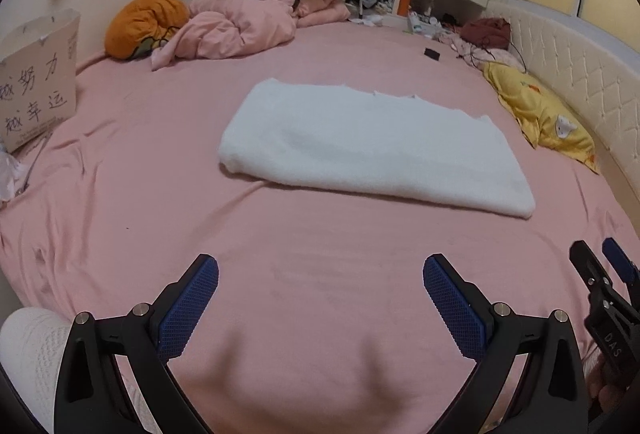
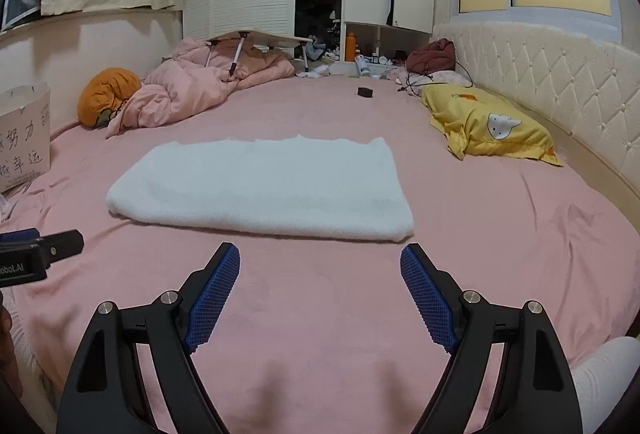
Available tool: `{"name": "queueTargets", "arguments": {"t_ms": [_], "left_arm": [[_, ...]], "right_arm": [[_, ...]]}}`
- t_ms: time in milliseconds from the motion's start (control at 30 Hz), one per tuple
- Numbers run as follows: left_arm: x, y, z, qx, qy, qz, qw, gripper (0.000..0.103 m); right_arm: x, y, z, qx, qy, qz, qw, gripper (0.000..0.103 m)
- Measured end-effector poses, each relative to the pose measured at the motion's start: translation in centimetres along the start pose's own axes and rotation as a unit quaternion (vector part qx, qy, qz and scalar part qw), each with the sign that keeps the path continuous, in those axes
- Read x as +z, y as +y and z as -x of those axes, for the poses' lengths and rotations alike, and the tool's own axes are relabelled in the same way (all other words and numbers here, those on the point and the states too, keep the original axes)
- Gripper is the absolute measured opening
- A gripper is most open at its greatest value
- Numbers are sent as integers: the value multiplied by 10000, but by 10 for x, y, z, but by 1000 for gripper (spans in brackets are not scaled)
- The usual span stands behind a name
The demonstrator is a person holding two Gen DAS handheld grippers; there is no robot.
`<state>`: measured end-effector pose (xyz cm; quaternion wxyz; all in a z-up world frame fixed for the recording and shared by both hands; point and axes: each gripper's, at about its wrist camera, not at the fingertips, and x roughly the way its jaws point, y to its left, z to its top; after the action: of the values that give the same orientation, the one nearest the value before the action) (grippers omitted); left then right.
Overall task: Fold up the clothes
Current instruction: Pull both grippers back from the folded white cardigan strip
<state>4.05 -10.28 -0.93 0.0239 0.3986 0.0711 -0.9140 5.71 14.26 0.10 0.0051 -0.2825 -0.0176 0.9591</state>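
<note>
Pink bed sheet [image 1: 120,153] carries a folded white cloth [image 1: 372,149]; my left tool [image 1: 320,298] and right tool [image 2: 320,286] hover wide open, empty.

1. The folded cloth [image 2: 260,185] is plain white.
2. The bed sheet [image 2: 480,234] and crumpled quilt [image 2: 192,89] are pink.
3. The pillow [image 2: 488,129] is yellow with a white cat print.
4. The fingers [image 2: 214,302] carry blue cross-hatched pads.
</note>
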Motion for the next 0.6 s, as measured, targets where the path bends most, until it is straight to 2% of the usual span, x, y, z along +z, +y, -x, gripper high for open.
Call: {"name": "queueTargets", "arguments": {"t_ms": [233, 600], "left_arm": [[0, 27, -26, -321, 466, 750, 9956, 103], [-5, 51, -63, -769, 958, 1576, 9798, 103]], "right_arm": [[-5, -1, -14, -10, 149, -68, 9999, 83], [-20, 6, -45, 81, 596, -108, 9981, 83]]}}
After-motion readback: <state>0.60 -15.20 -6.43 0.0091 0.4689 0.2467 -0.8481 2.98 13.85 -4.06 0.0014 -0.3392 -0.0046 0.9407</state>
